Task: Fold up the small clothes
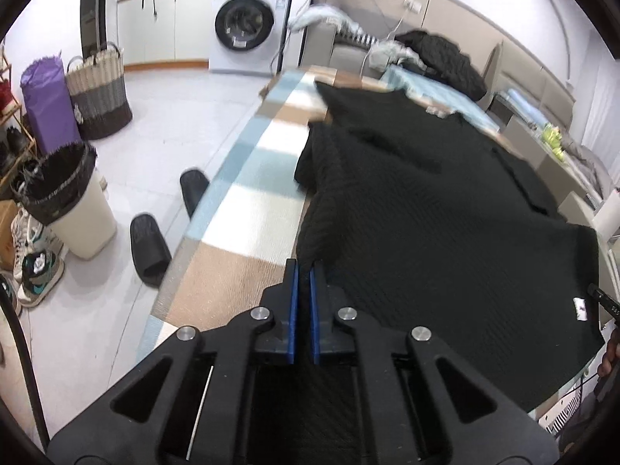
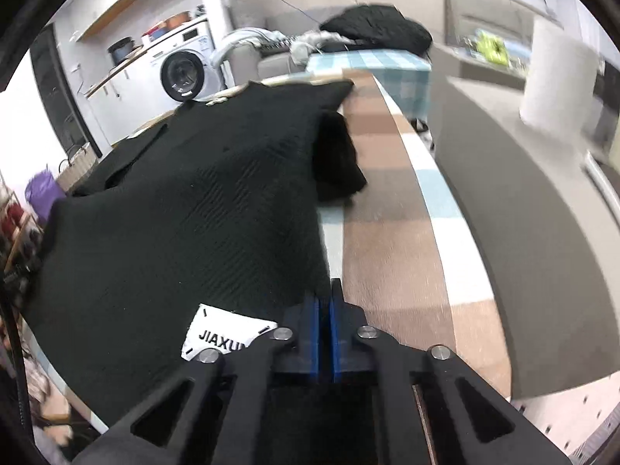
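Observation:
A black ribbed knit garment lies spread on a table covered with a blue, white and brown checked cloth. My left gripper is shut on the garment's near left edge, with black cloth caught between the blue pads. In the right wrist view the same garment fills the left half, and a folded sleeve lies by its right side. My right gripper is shut on the near right corner, next to a white label.
On the floor to the left are a lined bin, two black slippers and a woven basket. More dark clothes are piled at the table's far end. A grey block and a paper roll stand to the right.

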`<action>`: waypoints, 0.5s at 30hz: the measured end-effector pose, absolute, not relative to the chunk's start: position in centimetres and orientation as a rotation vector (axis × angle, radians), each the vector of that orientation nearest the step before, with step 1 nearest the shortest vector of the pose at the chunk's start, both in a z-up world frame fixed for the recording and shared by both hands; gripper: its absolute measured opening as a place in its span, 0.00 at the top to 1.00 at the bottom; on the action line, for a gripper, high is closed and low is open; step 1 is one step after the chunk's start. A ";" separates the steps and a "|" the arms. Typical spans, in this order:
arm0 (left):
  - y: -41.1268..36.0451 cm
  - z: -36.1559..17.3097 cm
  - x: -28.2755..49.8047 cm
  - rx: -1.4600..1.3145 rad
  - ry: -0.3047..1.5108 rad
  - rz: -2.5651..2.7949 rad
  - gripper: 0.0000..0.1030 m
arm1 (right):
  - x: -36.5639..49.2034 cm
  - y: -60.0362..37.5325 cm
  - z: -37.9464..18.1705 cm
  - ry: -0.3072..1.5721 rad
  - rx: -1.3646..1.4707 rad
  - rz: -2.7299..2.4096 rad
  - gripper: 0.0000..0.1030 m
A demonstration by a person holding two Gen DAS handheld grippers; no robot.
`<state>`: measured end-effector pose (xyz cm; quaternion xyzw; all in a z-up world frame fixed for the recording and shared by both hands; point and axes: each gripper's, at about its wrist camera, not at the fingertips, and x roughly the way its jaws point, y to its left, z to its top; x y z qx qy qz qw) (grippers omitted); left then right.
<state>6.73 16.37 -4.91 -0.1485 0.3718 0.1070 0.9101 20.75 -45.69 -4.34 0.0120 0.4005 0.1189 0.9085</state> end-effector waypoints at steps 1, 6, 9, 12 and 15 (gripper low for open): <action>16.3 -4.2 6.1 -0.307 0.741 0.218 0.97 | 20.1 -45.9 -3.6 0.781 0.039 0.257 0.96; 15.9 -0.6 4.1 -0.314 0.619 0.204 0.97 | 16.8 -48.2 0.3 0.571 0.191 0.319 0.96; 15.9 1.6 3.3 -0.317 0.550 0.204 0.97 | 16.5 -48.6 2.3 0.496 0.246 0.342 0.96; 16.6 3.2 3.2 -0.339 0.509 0.199 0.97 | 17.2 -48.7 3.6 0.469 0.291 0.351 0.96; 17.9 4.2 3.8 -0.384 0.487 0.198 0.97 | 19.0 -49.2 3.9 0.485 0.363 0.351 0.96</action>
